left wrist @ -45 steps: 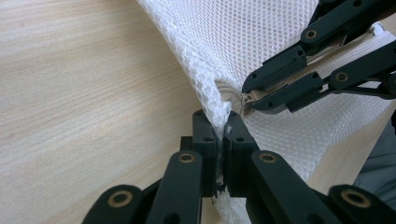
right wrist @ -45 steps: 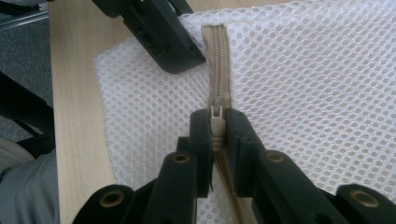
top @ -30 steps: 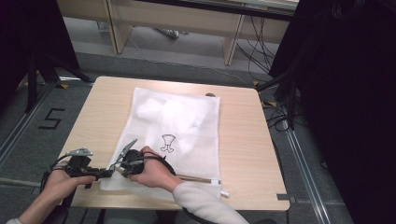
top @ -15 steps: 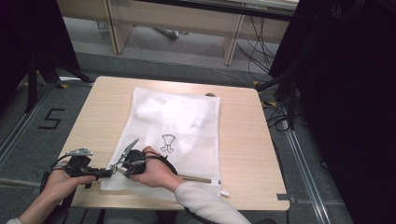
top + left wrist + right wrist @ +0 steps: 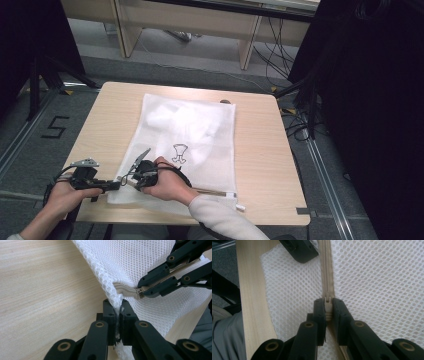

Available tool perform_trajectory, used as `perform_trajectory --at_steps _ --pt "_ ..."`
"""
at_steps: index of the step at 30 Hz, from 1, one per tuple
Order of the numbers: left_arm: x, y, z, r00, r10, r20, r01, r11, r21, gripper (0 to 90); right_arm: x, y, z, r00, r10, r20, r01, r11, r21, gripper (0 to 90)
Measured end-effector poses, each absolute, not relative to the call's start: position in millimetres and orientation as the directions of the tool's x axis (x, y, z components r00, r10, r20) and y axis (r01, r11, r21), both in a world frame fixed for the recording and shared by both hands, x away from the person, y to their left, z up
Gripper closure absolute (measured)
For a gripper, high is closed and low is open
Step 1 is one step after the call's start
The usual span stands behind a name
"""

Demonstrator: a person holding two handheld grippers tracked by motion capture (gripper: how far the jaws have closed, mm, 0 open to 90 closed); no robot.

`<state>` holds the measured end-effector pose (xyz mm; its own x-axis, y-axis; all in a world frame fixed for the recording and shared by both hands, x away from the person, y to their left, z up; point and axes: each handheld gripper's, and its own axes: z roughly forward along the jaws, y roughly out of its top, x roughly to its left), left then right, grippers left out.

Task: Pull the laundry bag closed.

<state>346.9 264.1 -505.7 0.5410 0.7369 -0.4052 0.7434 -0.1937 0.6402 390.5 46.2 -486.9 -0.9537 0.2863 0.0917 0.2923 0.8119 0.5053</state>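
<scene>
As before, both hand-held grippers [image 5: 122, 181] unmoved

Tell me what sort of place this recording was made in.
Probably a lab or recording studio rather than a home. A small wooden table stands on grey floor with a taped number, loose cables run beside it, and black curtains close off the side.

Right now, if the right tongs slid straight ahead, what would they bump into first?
Probably the left tongs, which pinch the mesh bag just ahead beside the zipper. The right tongs grip the zipper pull.
</scene>
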Motion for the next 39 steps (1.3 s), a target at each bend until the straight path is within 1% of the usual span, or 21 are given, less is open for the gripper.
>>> perform_trajectory --at_steps 5,8,10,21,24,29,35,37,39 --pt "347 264 -506 0.542 0.736 -0.406 0.743 -0.193 0.642 84.8 390 45 -486 -0.952 0.294 0.092 0.299 0.813 0.500 82.6" --pt "347 264 -506 0.543 0.736 -0.404 0.742 -0.195 0.642 84.8 390 44 -486 -0.955 0.280 0.095 0.288 0.813 0.505 82.6" --pt "347 264 -506 0.540 0.739 -0.403 0.742 -0.192 0.642 84.8 389 44 -486 -0.951 0.296 0.086 0.298 0.813 0.500 82.6" --pt "347 265 -506 0.537 0.740 -0.404 0.744 -0.192 0.640 84.8 390 37 -486 -0.953 0.290 0.093 0.297 0.819 0.492 82.7" --pt "347 265 -506 0.536 0.742 -0.403 0.745 -0.191 0.639 84.8 389 36 -486 -0.949 0.302 0.090 0.306 0.817 0.489 82.7" --pt "347 265 -506 0.536 0.743 -0.401 0.745 -0.193 0.639 84.8 390 35 -486 -0.954 0.287 0.092 0.294 0.820 0.491 82.7" --pt "347 265 -506 0.537 0.744 -0.399 0.744 -0.194 0.639 84.8 390 31 -485 -0.948 0.305 0.093 0.311 0.818 0.484 82.7" --pt "347 265 -506 0.535 0.744 -0.400 0.745 -0.192 0.639 84.8 390 30 -486 -0.952 0.292 0.093 0.300 0.823 0.483 82.7" --pt "347 265 -506 0.536 0.744 -0.399 0.744 -0.193 0.639 84.8 390 29 -486 -0.947 0.307 0.092 0.312 0.818 0.482 82.7"
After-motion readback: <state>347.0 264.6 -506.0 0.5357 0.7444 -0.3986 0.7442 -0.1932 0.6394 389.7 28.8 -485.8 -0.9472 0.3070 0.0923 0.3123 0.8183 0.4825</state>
